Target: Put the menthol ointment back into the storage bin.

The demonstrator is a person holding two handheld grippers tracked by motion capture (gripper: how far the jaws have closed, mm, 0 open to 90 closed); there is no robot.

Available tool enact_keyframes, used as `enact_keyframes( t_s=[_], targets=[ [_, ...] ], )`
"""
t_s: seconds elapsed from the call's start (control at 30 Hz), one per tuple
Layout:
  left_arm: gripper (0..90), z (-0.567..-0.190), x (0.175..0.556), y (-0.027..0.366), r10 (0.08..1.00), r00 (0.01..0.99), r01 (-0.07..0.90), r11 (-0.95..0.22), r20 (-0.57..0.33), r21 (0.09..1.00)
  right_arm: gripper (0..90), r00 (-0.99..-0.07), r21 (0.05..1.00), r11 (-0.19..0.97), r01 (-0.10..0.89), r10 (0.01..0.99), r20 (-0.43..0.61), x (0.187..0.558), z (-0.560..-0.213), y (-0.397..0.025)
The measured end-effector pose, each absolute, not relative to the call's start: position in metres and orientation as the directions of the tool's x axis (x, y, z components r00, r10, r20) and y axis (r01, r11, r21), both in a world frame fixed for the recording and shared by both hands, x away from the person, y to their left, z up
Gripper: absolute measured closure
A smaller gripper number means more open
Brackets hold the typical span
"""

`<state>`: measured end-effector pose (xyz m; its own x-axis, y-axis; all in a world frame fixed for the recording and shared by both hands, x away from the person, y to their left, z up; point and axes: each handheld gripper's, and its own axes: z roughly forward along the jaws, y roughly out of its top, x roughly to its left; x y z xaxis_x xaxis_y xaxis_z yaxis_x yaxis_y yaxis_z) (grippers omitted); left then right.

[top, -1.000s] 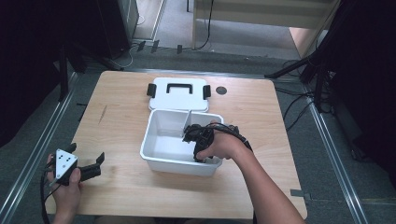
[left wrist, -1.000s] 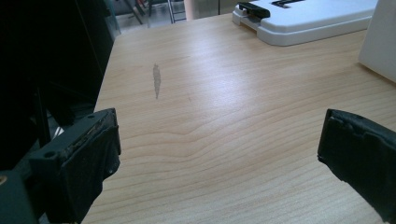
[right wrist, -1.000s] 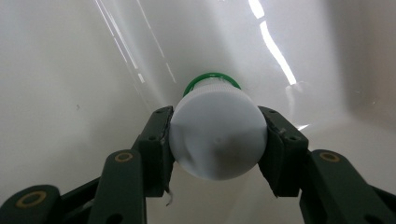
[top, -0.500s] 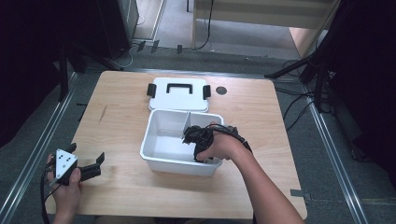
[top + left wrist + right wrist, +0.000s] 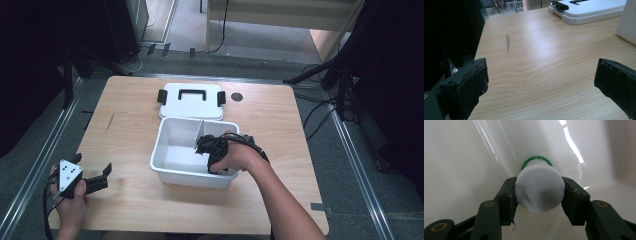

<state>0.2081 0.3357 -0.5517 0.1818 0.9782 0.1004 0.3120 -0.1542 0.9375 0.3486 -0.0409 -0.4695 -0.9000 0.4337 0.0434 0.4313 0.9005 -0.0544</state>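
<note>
- Right tongs (image 5: 539, 192) clamped on a small white bottle (image 5: 539, 190): jaws press its two sides, the white cap end faces the camera, a green ring (image 5: 536, 160) sits at its far end.
- Bottle is inside the white bin (image 5: 172, 172), low down near the bin's bottom, white walls all around it in the right gripper view.
- High view: right tongs (image 5: 212, 150) and hand (image 5: 235, 157) reach down into the bin's right part, just right of the divider (image 5: 198, 134). Bottle itself is hidden there under the hand.
- Bin stands mid-worktop (image 5: 125, 125); its lid (image 5: 191, 100) with black handle and side clips lies flat just behind it, touching or nearly so; cannot tell which.
- Small dark round spot (image 5: 237, 96) on the worktop right of the lid.
- Left tongs (image 5: 97, 177) held low at the near-left corner of the worktop, well apart from the bin, pointing toward it.
- Left gripper view: left tongs (image 5: 541, 82) wide apart, nothing between the jaws, bare wood below; lid (image 5: 589, 10) at top right, bin wall (image 5: 627, 22) at right edge.
</note>
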Motion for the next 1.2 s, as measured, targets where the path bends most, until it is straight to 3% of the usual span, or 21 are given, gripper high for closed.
enact_keyframes(
  t_s=[0.7,1.2],
  targets=[
    [0.0,-0.552,0.208,0.337,0.978,0.185,0.31,-0.151,0.096,0.939,45.7,-0.893,-0.023,0.894,0.447,0.448,0.037,0.347,-0.447,-0.043],
    [0.0,-0.552,0.208,0.336,0.979,0.184,0.309,-0.148,0.093,0.939,45.4,-0.893,-0.004,0.893,0.451,0.451,0.012,0.344,-0.404,-0.049]
  ],
)
